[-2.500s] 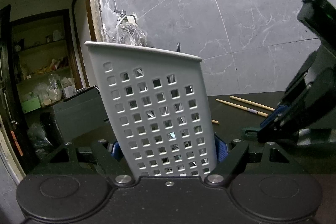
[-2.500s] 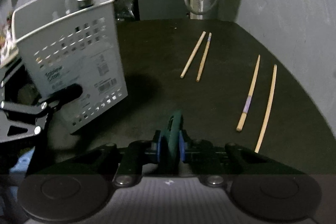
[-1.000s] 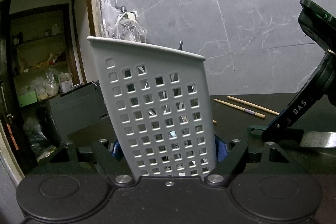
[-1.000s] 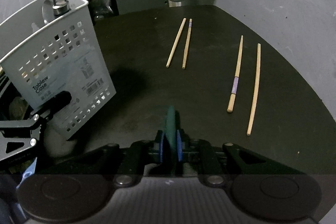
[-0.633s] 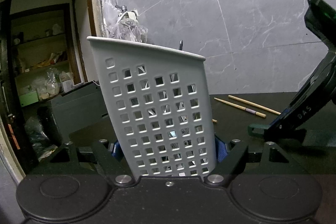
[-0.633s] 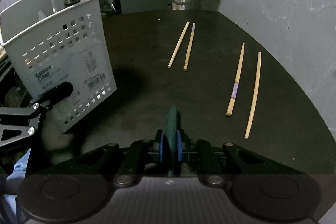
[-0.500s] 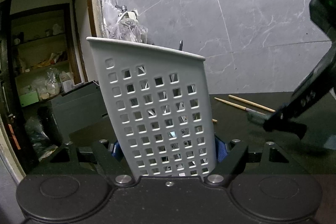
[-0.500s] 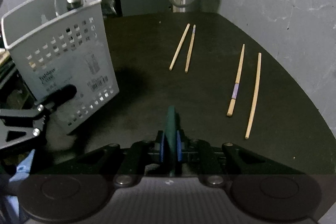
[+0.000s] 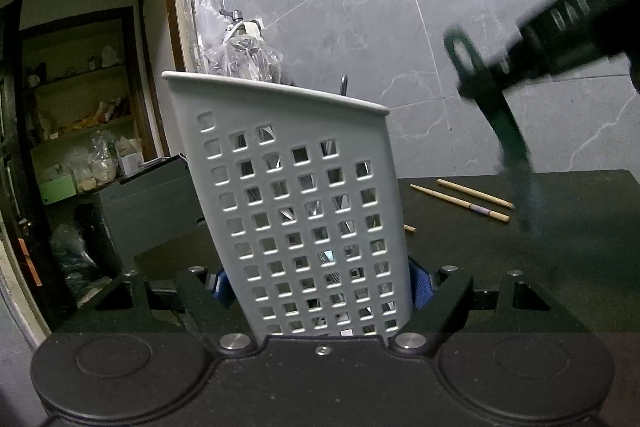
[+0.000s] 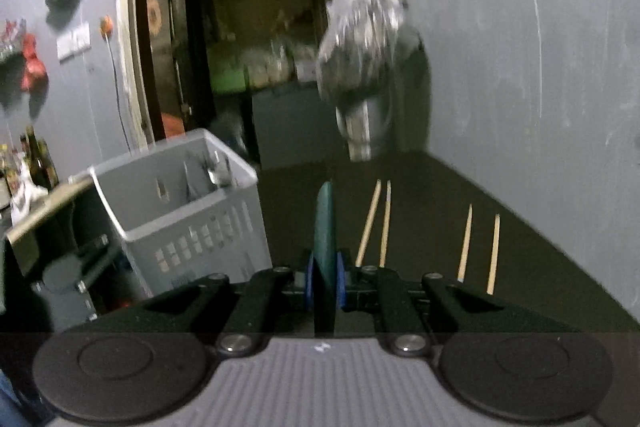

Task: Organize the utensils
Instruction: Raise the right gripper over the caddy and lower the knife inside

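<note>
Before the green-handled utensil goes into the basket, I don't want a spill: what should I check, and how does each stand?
1. Left gripper clamped on grey utensil basket: ok.
2. Right gripper shut on green-handled utensil: ok.
3. Utensil clear of the table: ok.
4. Basket mouth free: cannot tell; utensils already stand inside.
5. Four chopsticks clear of the path: ok.

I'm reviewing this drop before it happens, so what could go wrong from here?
The right gripper pinches the dark green utensil only near one end; it might swing or slip.

The grey caddy stands tilted in the left gripper, so a knock on its rim could tip it.

Utensils already inside may block entry.
</note>
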Available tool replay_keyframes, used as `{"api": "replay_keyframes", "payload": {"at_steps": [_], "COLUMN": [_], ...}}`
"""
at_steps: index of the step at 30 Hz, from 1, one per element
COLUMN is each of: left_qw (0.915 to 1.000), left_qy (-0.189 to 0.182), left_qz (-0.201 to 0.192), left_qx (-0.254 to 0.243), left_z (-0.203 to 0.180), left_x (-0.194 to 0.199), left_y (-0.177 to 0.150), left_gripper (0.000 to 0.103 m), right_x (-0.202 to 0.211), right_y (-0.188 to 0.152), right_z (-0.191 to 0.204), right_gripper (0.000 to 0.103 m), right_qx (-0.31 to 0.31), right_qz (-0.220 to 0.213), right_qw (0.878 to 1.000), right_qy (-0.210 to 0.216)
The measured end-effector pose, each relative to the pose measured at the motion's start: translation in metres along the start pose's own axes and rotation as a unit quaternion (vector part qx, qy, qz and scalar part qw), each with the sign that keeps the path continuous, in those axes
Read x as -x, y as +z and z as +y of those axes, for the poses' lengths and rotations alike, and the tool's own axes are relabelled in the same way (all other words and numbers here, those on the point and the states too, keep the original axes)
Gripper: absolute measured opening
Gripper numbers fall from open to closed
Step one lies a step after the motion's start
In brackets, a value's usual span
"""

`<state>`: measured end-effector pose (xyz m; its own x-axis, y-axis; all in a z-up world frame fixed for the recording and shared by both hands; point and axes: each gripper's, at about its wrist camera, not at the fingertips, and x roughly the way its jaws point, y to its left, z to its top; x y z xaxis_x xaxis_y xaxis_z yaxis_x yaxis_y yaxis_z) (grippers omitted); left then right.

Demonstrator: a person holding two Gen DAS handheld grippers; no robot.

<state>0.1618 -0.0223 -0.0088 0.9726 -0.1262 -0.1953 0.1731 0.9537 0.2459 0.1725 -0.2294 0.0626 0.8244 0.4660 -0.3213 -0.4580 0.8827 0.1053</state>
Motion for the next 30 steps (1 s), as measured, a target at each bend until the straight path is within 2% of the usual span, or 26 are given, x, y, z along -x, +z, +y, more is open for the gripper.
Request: {"api": "replay_keyframes", "payload": {"at_steps": [7,12,18,23,30], "left_qw": [1.0000,1.0000,1.0000,1.0000,0.9999], "left_qy": [0.002,0.004,0.004,0.001,0.006], "left_qz": [0.000,0.000,0.001,0.005,0.002], "left_qx": [-0.002,-0.003,-0.004,-0.004,-0.008], "left_z": [0.000,-0.001,-0.001,0.000,-0.002], "left_x": [0.001,0.001,0.001,0.000,0.000], "left_y": [0.000,0.000,0.000,0.001,0.001], "left_gripper": [0.081,0.081,0.081,0.081,0.081], "right_x": [0.015,0.030,0.041,0.023,-0.019], "right_y": [0.030,0.062,0.094,0.099,0.078], "right_z": [0.006,0.018,0.042,0.063,0.080], "right_gripper": [0.013,0.013,0.013,0.013,0.013], "right_qx": [0.006,0.038,0.056,0.072,0.076], "right_qz": [-0.097,-0.171,-0.250,-0.245,-0.177], "right_qw": [0.995,0.984,0.966,0.963,0.973], "right_qy": [-0.001,-0.011,0.037,0.087,0.123]}}
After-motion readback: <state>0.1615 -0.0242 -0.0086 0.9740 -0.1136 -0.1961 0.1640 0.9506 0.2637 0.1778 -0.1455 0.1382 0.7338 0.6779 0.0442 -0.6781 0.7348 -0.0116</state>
